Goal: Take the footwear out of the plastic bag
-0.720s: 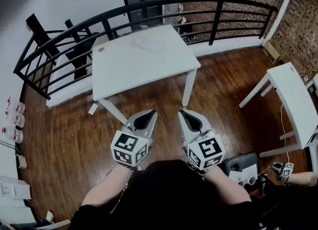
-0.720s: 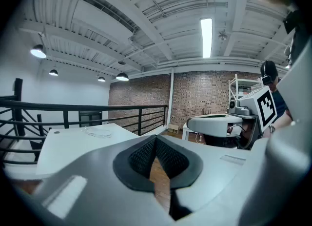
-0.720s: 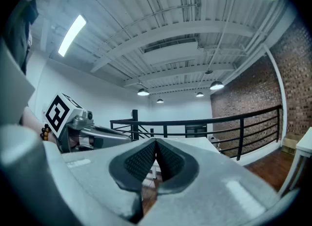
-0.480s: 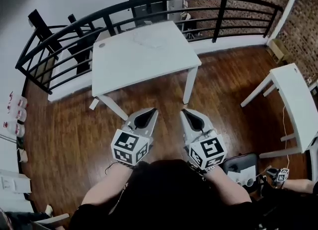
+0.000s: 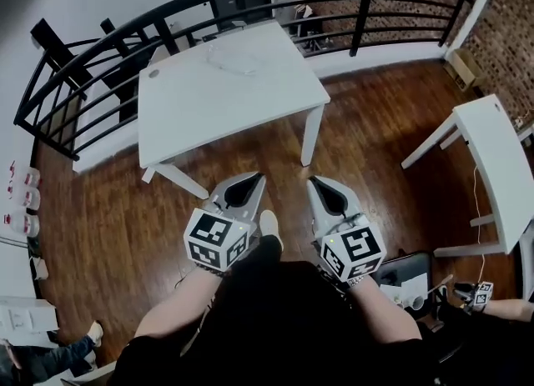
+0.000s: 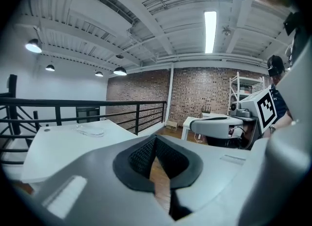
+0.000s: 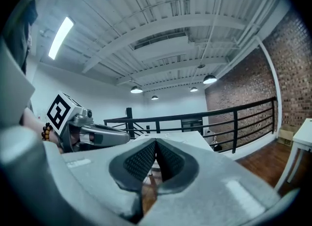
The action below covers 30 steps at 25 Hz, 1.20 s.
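The wooden floor (image 5: 117,218) is spreading around the white desk (image 5: 225,105), and the person is standing on it short of the desk's near edge. The left gripper (image 5: 253,179) and right gripper (image 5: 314,182) are hanging side by side before that edge, each with jaws pressed together on nothing. A clear plastic bag (image 5: 236,60) is lying toward the desk's far side, untouched; any footwear inside is too small to make out. Nothing of the task looks done: reaching, opening and pulling out are all waiting
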Each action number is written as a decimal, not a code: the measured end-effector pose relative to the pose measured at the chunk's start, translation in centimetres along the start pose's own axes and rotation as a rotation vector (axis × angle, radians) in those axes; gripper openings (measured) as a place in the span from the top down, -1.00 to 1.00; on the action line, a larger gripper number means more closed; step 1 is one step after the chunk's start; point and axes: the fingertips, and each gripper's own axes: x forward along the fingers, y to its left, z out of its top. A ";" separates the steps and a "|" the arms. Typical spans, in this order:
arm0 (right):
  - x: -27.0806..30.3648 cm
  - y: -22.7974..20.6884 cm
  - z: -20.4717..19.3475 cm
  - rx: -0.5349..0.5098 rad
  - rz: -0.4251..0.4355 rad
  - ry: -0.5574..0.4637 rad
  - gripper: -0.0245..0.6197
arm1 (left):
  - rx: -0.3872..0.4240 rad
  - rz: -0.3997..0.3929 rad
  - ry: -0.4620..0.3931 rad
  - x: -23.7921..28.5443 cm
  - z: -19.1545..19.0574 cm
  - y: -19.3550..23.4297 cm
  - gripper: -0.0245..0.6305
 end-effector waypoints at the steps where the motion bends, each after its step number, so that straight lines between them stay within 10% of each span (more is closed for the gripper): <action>1: 0.6 -0.9 -0.1 0.000 -0.013 0.005 0.95 | -0.003 -0.012 -0.001 1.1 0.1 0.5 0.88; 15: 20.6 -13.8 9.3 -0.068 -0.071 0.172 0.95 | -0.168 -0.106 -0.008 17.9 10.0 16.8 0.88; 30: 34.2 -17.7 3.9 -0.027 0.251 0.225 0.95 | -0.196 0.198 -0.004 23.0 7.4 27.9 0.88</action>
